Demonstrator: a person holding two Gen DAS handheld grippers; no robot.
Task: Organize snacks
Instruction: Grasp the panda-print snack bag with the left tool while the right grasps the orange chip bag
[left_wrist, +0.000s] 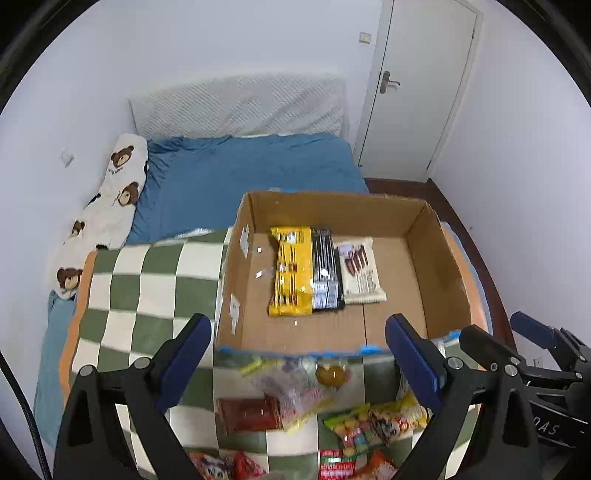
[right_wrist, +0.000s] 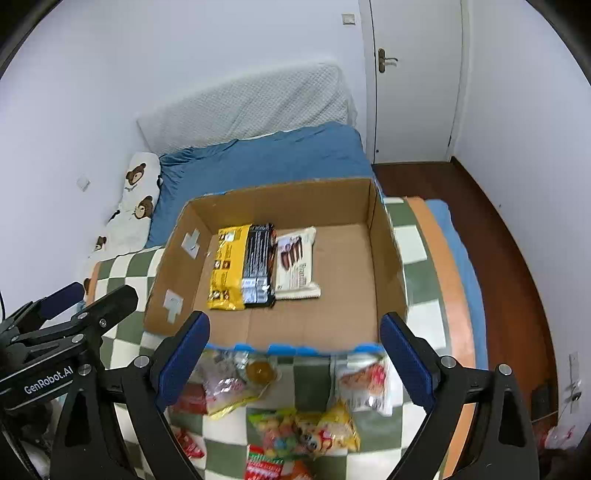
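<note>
An open cardboard box (left_wrist: 439, 273) (right_wrist: 384, 258) stands on a green-and-white checked blanket (left_wrist: 147, 280) (right_wrist: 417, 240). Inside lie three packs side by side: yellow (left_wrist: 290, 271) (right_wrist: 227, 267), black (left_wrist: 325, 273) (right_wrist: 258, 266), white (left_wrist: 360, 271) (right_wrist: 297, 264). Loose snack packets (left_wrist: 317, 402) (right_wrist: 295, 406) lie on the blanket in front of the box. My left gripper (left_wrist: 299, 365) is open and empty above them. My right gripper (right_wrist: 295, 362) is open and empty too, beside the left one (right_wrist: 70, 306).
The blanket lies on a bed with a blue sheet (left_wrist: 251, 170) and a bear-print pillow (left_wrist: 110, 206) at the left wall. A white door (left_wrist: 421, 85) and dark wood floor (right_wrist: 498, 236) are to the right.
</note>
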